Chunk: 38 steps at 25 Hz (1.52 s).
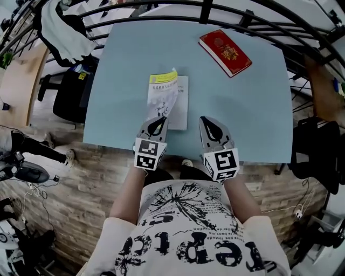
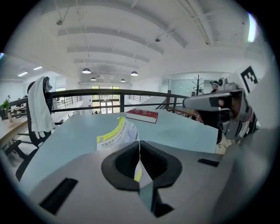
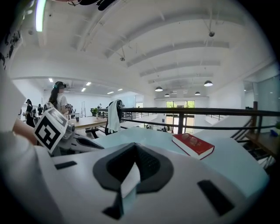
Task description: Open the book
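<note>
A thin white book [image 1: 181, 105] with a yellow-green band lies near the front edge of the pale blue table [image 1: 124, 75]. Its front cover [image 1: 161, 92] is raised and curls upward. My left gripper [image 1: 159, 121] is shut on the near edge of that cover; in the left gripper view the cover [image 2: 114, 134] rises from between my closed jaws [image 2: 139, 147]. My right gripper [image 1: 208, 122] hovers just right of the book with its jaws together and nothing in them [image 3: 134, 149]. It does not touch the book.
A red hardback [image 1: 225, 52] lies at the table's far right corner [image 3: 193, 145]. A black railing [image 1: 161, 6] curves behind the table. A chair with a white garment [image 1: 62, 27] stands at the far left. The table's front edge is just below both grippers.
</note>
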Each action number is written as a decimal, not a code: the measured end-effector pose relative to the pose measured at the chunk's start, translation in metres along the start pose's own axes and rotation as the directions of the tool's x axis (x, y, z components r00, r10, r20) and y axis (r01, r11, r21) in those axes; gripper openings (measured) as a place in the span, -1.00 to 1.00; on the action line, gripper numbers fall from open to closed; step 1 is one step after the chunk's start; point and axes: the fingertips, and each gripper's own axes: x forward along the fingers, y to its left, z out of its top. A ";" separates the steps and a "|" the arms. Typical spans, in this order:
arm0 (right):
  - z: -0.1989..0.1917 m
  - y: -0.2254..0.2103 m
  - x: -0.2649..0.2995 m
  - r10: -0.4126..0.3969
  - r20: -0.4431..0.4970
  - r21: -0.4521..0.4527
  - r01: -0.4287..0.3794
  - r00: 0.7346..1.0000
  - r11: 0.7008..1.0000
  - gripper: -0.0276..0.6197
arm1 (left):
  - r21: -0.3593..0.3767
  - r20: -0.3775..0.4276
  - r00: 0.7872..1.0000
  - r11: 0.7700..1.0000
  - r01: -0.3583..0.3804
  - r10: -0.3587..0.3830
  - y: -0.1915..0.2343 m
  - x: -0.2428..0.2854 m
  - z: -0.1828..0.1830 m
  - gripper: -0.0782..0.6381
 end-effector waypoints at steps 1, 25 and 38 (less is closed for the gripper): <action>0.003 0.007 0.003 -0.001 0.002 0.003 0.001 1.000 1.000 -0.88 | -0.003 0.006 1.000 1.000 -0.006 0.006 0.009 -0.008 0.003 -0.72; -0.011 0.156 0.065 -0.043 -0.082 0.016 0.044 0.996 0.999 -0.88 | -0.259 -0.187 0.972 0.948 -0.186 0.139 0.217 -0.083 -0.131 -0.72; -0.030 0.177 0.069 -0.117 -0.114 0.047 0.123 0.986 0.991 -0.88 | -0.263 -0.302 0.953 0.957 -0.120 0.037 0.225 -0.070 -0.173 -0.43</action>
